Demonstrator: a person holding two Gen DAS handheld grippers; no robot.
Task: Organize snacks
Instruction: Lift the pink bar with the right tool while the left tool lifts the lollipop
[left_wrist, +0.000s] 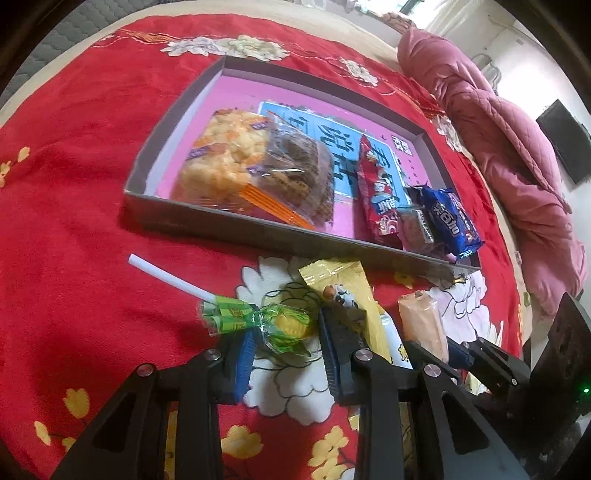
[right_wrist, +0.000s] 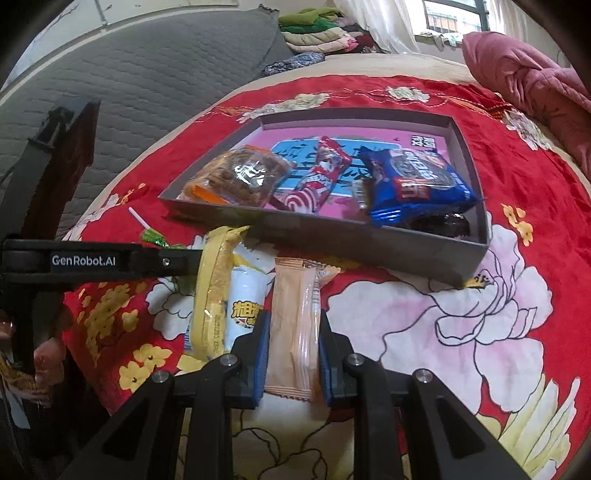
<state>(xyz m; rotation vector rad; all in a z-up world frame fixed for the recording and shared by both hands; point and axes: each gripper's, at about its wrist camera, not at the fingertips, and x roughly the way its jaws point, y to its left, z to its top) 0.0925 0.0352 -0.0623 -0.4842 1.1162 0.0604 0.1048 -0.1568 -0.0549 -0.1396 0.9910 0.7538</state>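
A: Your right gripper (right_wrist: 291, 350) straddled the peach wafer (right_wrist: 295, 325), pads at both long edges; I couldn't tell whether it gripped. It lay on the cloth (right_wrist: 480, 332), just before the box (right_wrist: 369, 243).

B: How would it have handled?

A: Light, crinkly, probably crushable. You'd have wanted a gentle mid-body pinch. Your left gripper (left_wrist: 286, 339) was spread around the lollipop (left_wrist: 284, 325). The yellow pack (right_wrist: 214, 288) sat close alongside, and the box's near wall stood between.
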